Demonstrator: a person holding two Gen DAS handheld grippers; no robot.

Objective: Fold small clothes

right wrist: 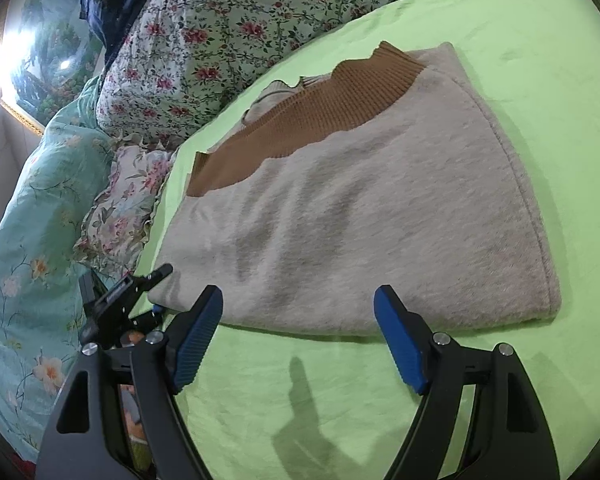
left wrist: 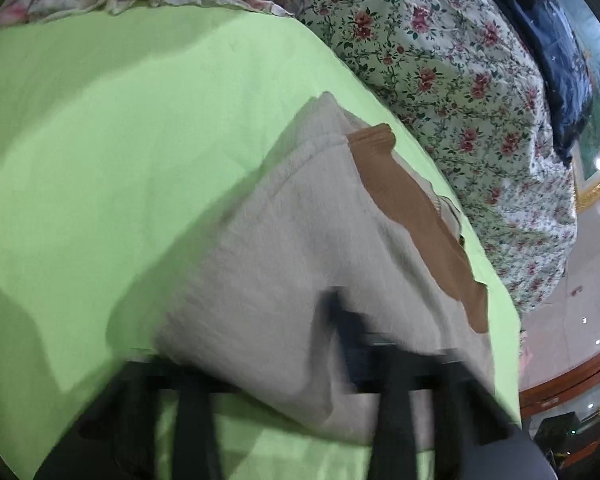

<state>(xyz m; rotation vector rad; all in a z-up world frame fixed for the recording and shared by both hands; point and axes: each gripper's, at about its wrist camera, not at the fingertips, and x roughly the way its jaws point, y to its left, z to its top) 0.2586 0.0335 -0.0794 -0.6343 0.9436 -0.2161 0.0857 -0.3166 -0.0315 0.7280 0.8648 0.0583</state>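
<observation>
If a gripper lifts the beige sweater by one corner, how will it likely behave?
Probably floppy: the beige sweater lies folded flat in soft layers on the green sheet, so the fold would likely drape open. Its fuzzy knit looks grippy rather than slippery. The brown ribbed collar seems slightly firmer, though still limp.

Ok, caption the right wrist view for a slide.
Open right claw poised before the near edge of a folded beige sweater on the green sheet.

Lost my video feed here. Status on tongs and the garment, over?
Right tongs open, empty, at the near edge of the beige sweater. Left tongs blurred, shut on its corner. Sweater folded on green sheet. Nothing in the way.
</observation>
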